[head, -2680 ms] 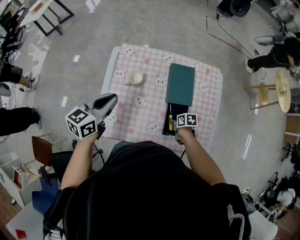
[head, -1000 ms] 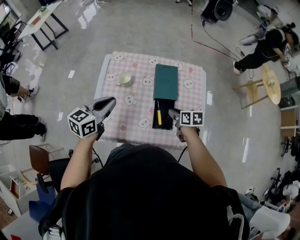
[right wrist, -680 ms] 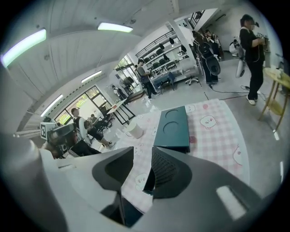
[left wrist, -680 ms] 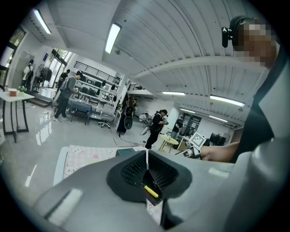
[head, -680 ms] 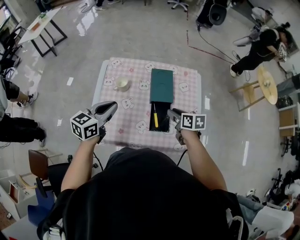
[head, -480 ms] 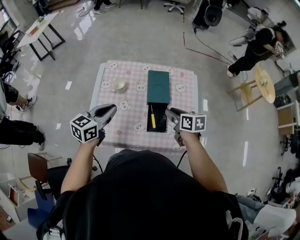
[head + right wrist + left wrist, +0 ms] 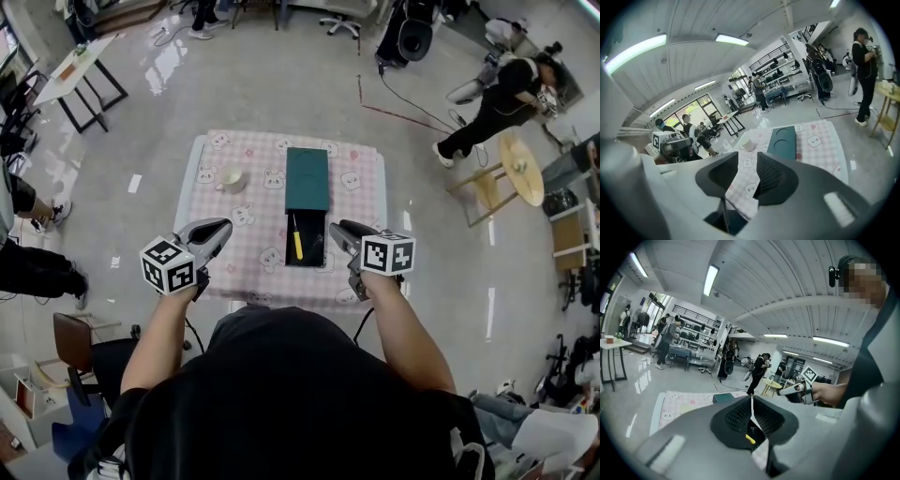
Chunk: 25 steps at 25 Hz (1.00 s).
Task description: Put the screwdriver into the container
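1. Head view: the screwdriver [image 7: 296,246] is seen lying inside the container [image 7: 313,247] on the table [image 7: 358,199].
2. Left gripper [image 7: 221,228]: jaws are pressed together, empty.
3. Right gripper [image 7: 337,231]: jaws are spread, empty.

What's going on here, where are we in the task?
A person holds a gripper in each hand above the near edge of the table. The yellow-handled screwdriver lies inside the open end of the dark container; a green cover sits over the far part. Neither gripper holds anything: the left gripper has its jaws together, the right gripper has them apart. The placing looks done. A cup stands apart, untouched.
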Each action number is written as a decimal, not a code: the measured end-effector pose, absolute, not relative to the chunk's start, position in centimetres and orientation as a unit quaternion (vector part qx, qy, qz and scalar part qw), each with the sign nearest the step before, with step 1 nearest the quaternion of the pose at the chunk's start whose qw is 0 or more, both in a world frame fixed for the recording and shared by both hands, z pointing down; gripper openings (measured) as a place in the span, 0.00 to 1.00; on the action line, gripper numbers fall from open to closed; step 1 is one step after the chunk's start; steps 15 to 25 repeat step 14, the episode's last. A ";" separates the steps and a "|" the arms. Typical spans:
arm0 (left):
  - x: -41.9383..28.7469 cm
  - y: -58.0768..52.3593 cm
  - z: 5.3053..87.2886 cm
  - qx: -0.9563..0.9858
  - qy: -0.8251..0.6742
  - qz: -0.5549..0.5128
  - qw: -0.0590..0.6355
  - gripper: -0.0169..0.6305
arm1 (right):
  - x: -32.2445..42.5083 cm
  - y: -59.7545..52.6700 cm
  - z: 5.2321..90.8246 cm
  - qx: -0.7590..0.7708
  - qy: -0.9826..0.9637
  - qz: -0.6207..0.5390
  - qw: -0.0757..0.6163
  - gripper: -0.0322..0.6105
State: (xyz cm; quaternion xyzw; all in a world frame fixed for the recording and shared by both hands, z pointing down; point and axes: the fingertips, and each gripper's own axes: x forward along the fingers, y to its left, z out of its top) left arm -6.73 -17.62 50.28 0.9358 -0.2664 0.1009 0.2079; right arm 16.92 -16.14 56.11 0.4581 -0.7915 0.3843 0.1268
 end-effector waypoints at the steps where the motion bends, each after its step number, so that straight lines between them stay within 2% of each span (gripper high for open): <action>1: -6.6 -17.4 50.2 0.936 -0.267 0.101 0.207 0.04 | 17.1 -15.9 56.0 0.459 -0.792 0.384 0.125 0.29; 25: -6.1 -15.4 49.8 0.934 -0.274 0.104 0.204 0.04 | 18.7 -13.7 55.8 0.462 -0.793 0.381 0.113 0.29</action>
